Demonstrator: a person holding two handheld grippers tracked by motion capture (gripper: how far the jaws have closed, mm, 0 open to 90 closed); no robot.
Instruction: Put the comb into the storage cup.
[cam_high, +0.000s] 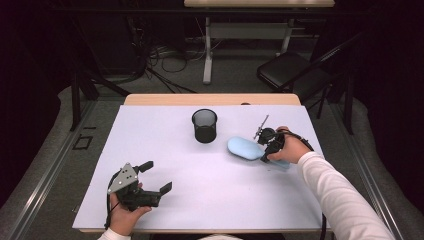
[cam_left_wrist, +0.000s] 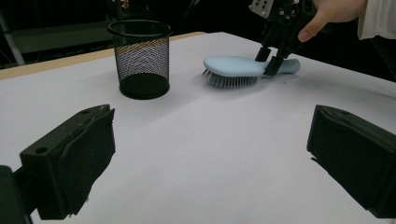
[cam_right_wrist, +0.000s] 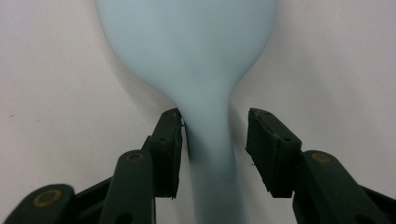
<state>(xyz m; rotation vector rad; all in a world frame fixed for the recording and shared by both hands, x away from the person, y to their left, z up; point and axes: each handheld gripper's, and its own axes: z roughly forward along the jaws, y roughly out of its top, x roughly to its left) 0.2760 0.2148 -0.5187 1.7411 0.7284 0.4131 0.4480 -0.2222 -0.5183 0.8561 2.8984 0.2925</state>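
Right gripper straddling the hairbrush handle, not yet clamped

The light-blue hairbrush lies bristles-down on the white table, just right of the mesh pen cup. One pad touches the handle, the other stands off, so an uneven squeeze could likely push it sideways or roll it. The left gripper rests spread wide and empty.

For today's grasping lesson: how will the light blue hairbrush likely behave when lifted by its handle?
The hairbrush looks like stiff moulded plastic, so it probably won't flop. Its smooth, narrow handle may slip or twist between the fingers. The broad head beyond the grip could tip it head-down.
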